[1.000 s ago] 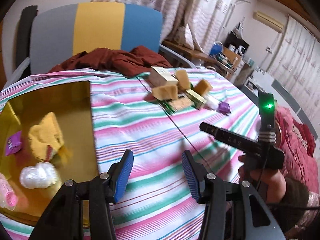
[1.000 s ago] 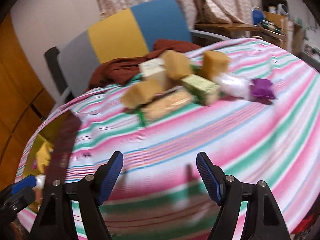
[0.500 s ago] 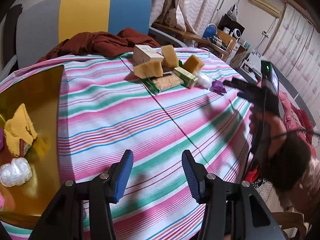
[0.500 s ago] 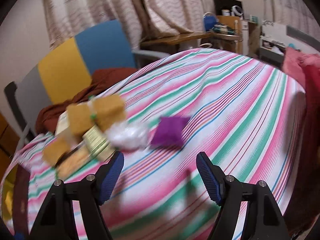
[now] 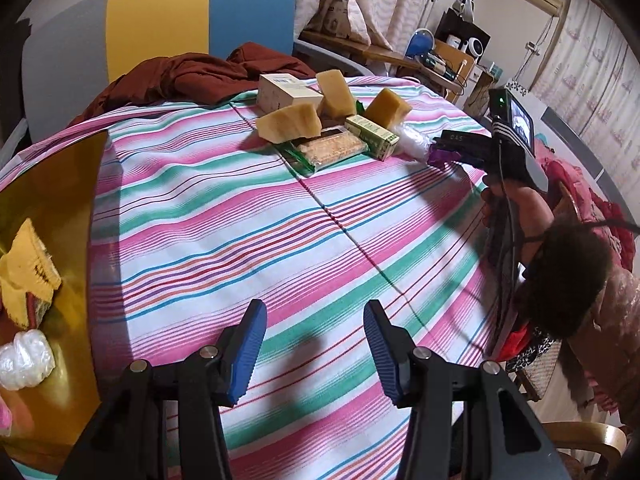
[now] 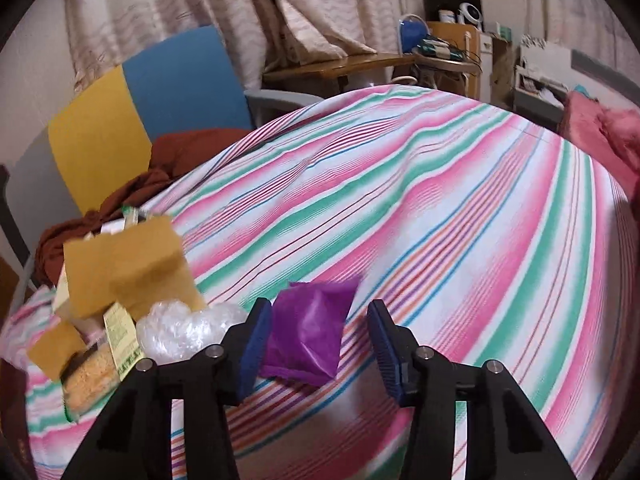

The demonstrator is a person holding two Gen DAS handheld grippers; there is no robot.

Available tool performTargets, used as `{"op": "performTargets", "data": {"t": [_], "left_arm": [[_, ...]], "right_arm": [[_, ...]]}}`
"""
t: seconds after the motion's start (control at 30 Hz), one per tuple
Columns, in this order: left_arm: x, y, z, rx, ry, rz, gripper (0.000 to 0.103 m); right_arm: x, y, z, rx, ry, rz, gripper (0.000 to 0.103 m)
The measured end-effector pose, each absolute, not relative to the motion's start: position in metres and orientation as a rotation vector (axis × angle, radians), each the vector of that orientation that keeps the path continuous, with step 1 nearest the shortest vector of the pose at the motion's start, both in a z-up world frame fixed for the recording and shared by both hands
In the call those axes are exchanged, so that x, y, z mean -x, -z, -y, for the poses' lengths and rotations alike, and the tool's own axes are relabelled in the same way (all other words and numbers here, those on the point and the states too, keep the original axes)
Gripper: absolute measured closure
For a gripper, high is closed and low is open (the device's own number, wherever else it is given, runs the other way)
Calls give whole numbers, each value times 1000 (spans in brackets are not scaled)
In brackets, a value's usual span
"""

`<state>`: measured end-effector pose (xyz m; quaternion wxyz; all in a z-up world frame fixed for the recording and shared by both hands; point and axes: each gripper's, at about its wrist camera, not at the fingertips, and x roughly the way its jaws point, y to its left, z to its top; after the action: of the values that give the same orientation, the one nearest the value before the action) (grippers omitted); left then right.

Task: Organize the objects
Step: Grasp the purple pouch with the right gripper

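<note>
A gold tray (image 5: 60,184) is sitting at the left edge of the striped cloth (image 5: 248,216), holding a yellow sponge (image 5: 28,256) and a white plastic wad (image 5: 24,360). The left gripper (image 5: 314,350) is hovering over bare cloth just right of the tray, its jaws standing partly apart with nothing between them.

Farther across the cloth from the tray, a pile is lying: a white box (image 5: 286,94), three foam blocks (image 5: 290,122), a cracker pack (image 5: 328,150) and a green box (image 5: 370,132). At the pile's right end a clear plastic wad (image 6: 188,330) is touching a purple pouch (image 6: 310,332).

The right gripper (image 6: 316,346), held by a hand (image 5: 516,208), is reaching to that far end. Its jaws are closing around the pouch: the left pad (image 6: 254,340) is touching the pouch's edge, while the right pad (image 6: 384,352) is standing apart from it. The pouch is lying flat on the cloth.

Behind the pile, a maroon cloth (image 5: 200,76) is draping over a chair (image 5: 160,20).
</note>
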<state>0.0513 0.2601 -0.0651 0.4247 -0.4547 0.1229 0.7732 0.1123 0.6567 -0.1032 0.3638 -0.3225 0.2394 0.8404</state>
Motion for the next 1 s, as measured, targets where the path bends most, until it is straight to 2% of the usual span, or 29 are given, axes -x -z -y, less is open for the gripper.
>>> {"op": "performTargets", "data": {"t": [0.03, 0.13, 0.47, 0.83, 0.93, 1.0], "left_arm": [[-50, 66, -264, 1139, -1927, -311, 52], [-46, 68, -274, 1139, -1919, -321, 52], [-10, 79, -341, 1102, -1868, -396, 52], [45, 92, -423, 1000, -1875, -621, 51], [49, 96, -425, 1025, -1851, -582, 50], [44, 95, -418, 1059, -1773, -451, 50]], "right_arm": [[-111, 103, -655, 833, -2174, -598, 62], [-112, 103, -647, 831, -2182, -559, 62], [-147, 110, -616, 746, -2232, -687, 64], [-151, 121, -601, 716, -2268, -706, 64], [-152, 122, -602, 709, -2273, -719, 64], [-153, 122, -604, 701, -2277, -732, 64]]}}
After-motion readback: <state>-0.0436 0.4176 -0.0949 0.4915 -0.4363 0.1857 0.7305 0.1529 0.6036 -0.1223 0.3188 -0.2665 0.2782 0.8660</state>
